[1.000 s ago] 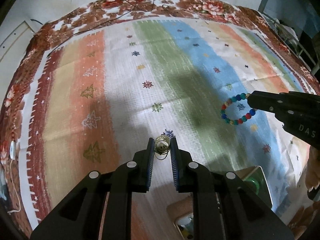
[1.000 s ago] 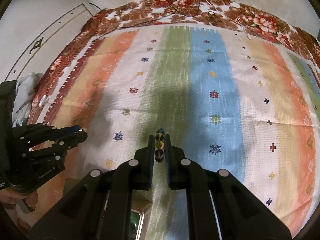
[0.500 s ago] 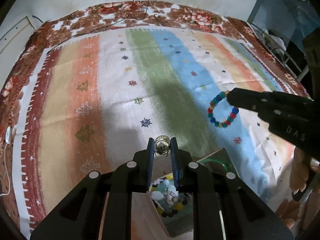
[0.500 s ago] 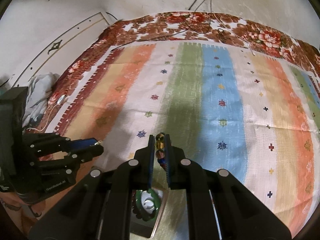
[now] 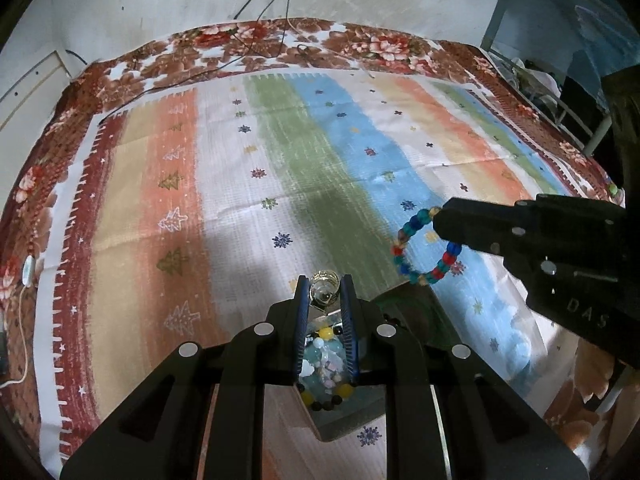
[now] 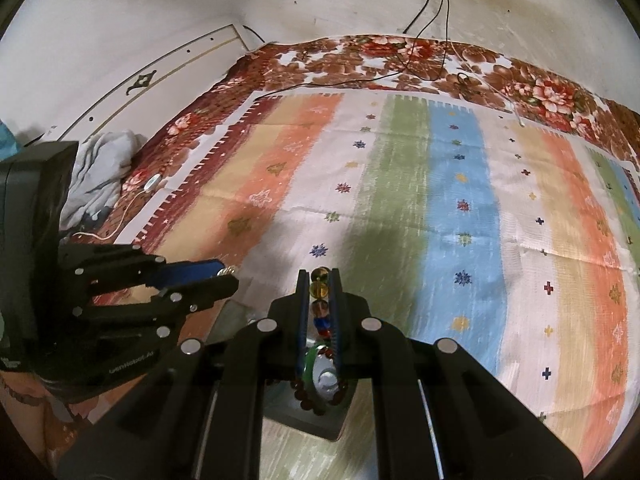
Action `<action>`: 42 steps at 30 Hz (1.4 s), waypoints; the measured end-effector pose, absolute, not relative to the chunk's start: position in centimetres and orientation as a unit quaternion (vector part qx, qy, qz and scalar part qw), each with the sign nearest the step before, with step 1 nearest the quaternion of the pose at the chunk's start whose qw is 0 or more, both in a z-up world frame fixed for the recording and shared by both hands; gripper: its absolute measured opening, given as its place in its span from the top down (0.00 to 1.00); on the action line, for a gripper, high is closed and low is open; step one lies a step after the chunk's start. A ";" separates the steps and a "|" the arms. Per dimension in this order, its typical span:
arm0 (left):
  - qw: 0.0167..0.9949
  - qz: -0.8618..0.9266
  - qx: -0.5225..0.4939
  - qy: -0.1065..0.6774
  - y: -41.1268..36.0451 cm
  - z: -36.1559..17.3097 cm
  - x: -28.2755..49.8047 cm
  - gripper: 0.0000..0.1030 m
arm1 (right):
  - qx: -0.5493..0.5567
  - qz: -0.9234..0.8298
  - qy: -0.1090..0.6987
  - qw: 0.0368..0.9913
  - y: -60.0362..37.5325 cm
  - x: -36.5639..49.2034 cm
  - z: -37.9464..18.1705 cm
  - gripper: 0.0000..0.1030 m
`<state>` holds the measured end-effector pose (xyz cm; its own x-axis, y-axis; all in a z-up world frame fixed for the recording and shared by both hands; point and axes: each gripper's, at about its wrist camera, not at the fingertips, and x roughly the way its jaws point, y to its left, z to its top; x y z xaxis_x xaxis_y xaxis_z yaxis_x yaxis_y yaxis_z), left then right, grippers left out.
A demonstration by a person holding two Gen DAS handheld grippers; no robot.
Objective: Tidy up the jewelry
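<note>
My left gripper (image 5: 325, 292) is shut on a small clear-stone ring (image 5: 325, 283) and holds it over the open jewelry box (image 5: 340, 420), whose compartment holds several beaded pieces (image 5: 325, 360). My right gripper (image 6: 319, 280) is shut on a multicolored bead bracelet (image 6: 320, 304). In the left wrist view the bracelet (image 5: 416, 248) hangs from the right gripper (image 5: 438, 218) above the box's right side. In the right wrist view the left gripper (image 6: 224, 276) is at the left, and a box compartment (image 6: 304, 412) below holds a green bangle (image 6: 309, 360) and dark red beads.
A striped cloth (image 5: 320, 160) with small star prints covers a bed with a floral brown blanket (image 5: 360, 44). Cables (image 6: 432, 8) run down the white wall. Crumpled grey cloth (image 6: 96, 176) lies at the bed's left edge.
Both grippers have lifted and drawn back over the jewelry box, each holding its piece. The box now shows beneath both sets of fingers.
</note>
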<state>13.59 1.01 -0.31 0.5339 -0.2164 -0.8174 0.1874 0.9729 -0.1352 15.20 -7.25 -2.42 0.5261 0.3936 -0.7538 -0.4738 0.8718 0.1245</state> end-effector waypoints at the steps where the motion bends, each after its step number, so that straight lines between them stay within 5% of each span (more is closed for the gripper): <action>1: 0.876 -0.115 -0.015 0.468 1.0 -0.3 13.5 0.85 | -0.048 0.250 0.419 0.872 -7.3 15.0 -2.4 0.90; 21: 0.874 -0.125 -0.011 0.469 -0.3 -0.7 10.7 0.85 | -0.034 0.268 0.440 0.856 -7.8 11.7 -4.1 0.89; 22: 0.872 -0.124 -0.011 0.473 -0.3 -0.8 10.7 0.80 | -0.028 0.267 0.444 0.855 -8.0 11.8 -4.3 0.87; 26: 0.871 -0.119 -0.005 0.477 -0.3 -1.1 10.4 0.73 | -0.014 0.254 0.445 0.859 -9.0 11.8 -4.5 0.51; 30: 0.871 -0.111 -0.001 0.478 -0.2 -1.3 9.9 0.65 | -0.003 0.247 0.436 0.865 -10.1 11.3 -4.3 0.48; 38: 0.880 -0.096 0.000 0.466 0.0 -1.3 8.6 0.28 | -0.005 0.245 0.423 0.872 -11.4 9.9 -4.6 0.33; 42: 0.884 -0.093 -0.009 0.459 0.3 -1.1 7.9 0.20 | -0.016 0.249 0.413 0.876 -11.6 8.9 -4.7 0.24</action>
<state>7.87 0.28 -1.06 0.5615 -0.1734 -0.8091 0.1563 0.9824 -0.1021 8.92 -11.60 -4.70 0.5347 0.4220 -0.7321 -0.4486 0.8760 0.1773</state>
